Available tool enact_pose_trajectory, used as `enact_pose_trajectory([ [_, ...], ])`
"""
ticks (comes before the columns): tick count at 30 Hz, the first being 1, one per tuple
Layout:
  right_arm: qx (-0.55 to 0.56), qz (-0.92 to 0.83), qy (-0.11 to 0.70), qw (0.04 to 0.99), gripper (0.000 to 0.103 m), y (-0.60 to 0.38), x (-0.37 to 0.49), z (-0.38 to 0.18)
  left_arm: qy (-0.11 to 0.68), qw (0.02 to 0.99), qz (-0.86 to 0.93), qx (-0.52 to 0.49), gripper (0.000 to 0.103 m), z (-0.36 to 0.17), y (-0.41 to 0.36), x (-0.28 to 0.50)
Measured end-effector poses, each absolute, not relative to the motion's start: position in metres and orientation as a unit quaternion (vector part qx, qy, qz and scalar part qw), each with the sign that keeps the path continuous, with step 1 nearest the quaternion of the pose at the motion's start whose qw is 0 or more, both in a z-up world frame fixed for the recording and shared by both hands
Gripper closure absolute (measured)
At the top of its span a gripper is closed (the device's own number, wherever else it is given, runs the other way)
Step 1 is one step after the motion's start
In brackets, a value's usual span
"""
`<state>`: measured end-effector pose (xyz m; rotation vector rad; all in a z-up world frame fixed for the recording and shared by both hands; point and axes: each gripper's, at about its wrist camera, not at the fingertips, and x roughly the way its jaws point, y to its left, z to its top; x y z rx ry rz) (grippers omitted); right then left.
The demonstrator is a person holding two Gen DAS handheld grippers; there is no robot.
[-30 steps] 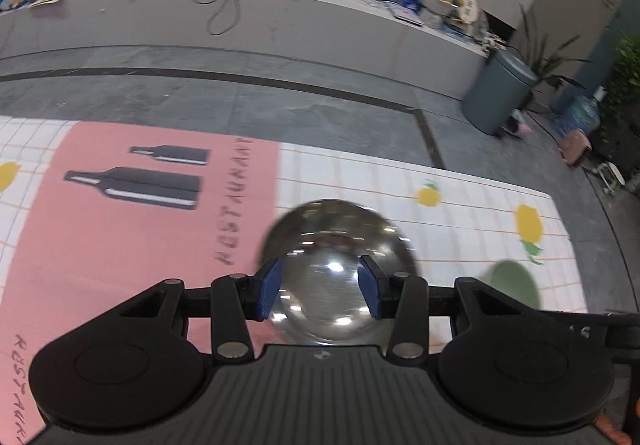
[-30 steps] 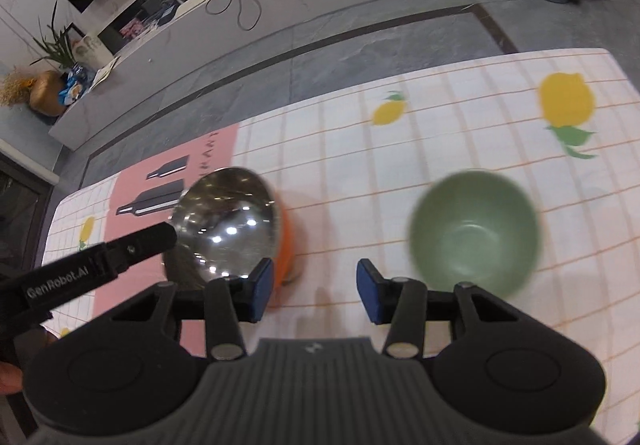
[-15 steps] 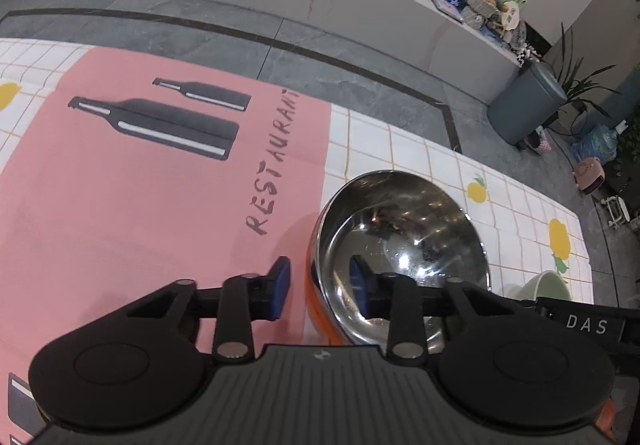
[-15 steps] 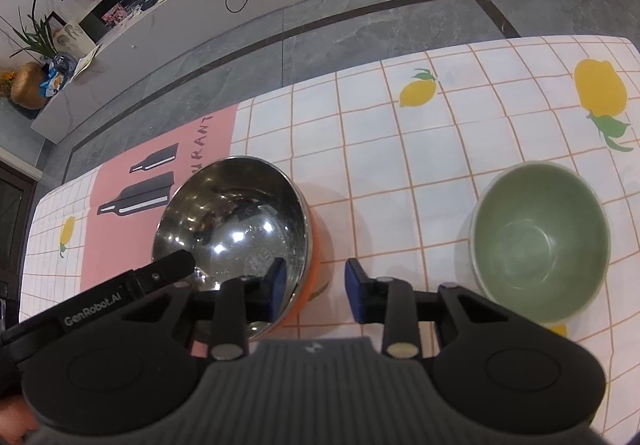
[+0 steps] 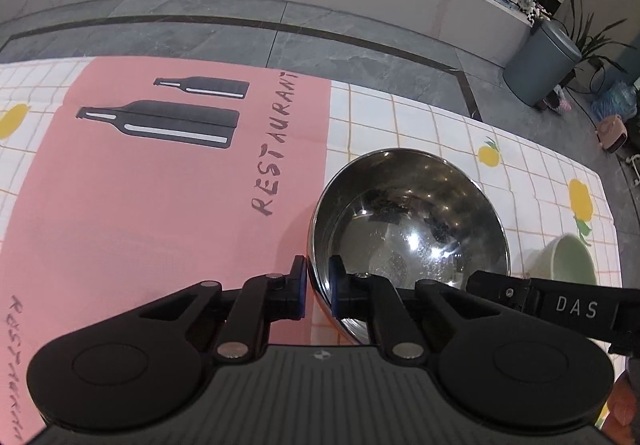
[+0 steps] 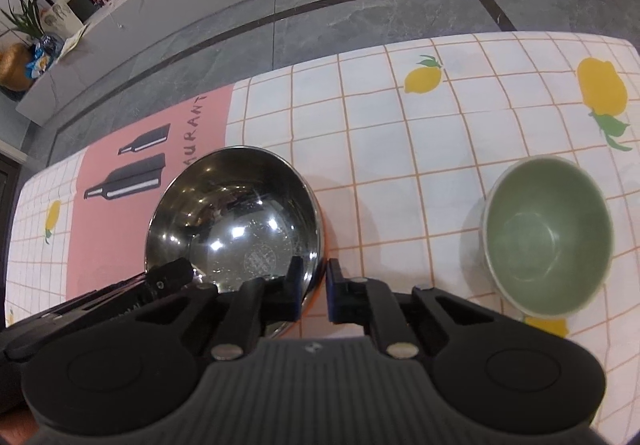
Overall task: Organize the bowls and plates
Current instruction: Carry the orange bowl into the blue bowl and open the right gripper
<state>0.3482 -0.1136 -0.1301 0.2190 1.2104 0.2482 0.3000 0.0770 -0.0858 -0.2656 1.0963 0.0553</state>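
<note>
A shiny steel bowl (image 5: 408, 233) with an orange outside sits on the tablecloth at the edge of the pink mat; it also shows in the right wrist view (image 6: 232, 225). My left gripper (image 5: 318, 287) is shut on its near left rim, one finger inside and one outside. My right gripper (image 6: 312, 289) is shut on its near right rim the same way. A green bowl (image 6: 548, 241) stands upright to the right, and shows at the right edge of the left wrist view (image 5: 568, 261).
The pink "RESTAURANT" mat (image 5: 140, 185) lies left of the steel bowl on the lemon-print checked tablecloth (image 6: 400, 133). The table's far edge borders grey floor. A grey bin (image 5: 540, 65) and a long counter stand beyond.
Both grippers have closed onto the steel bowl's rim, the left one coming down from above. The green bowl has not moved.
</note>
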Motion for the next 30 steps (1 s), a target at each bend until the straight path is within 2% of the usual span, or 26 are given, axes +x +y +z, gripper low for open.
enact_pose_trajectory([
  [7, 0.1, 0.118, 0.558, 0.815, 0.095, -0.124, 0.316, -0.107, 0.502, 0.856, 0.036, -0.114, 0.092, -0.056, 0.061, 0.263],
  [14, 0.101, 0.12, 0.516, 0.842, 0.096, -0.151, 0.252, -0.071, 0.47, 0.876, 0.015, -0.111, 0.092, -0.018, 0.037, 0.211],
  [30, 0.143, 0.097, 0.472, 0.864, 0.096, -0.241, 0.105, -0.039, 0.45, 0.886, -0.055, -0.097, 0.09, 0.011, -0.031, 0.1],
])
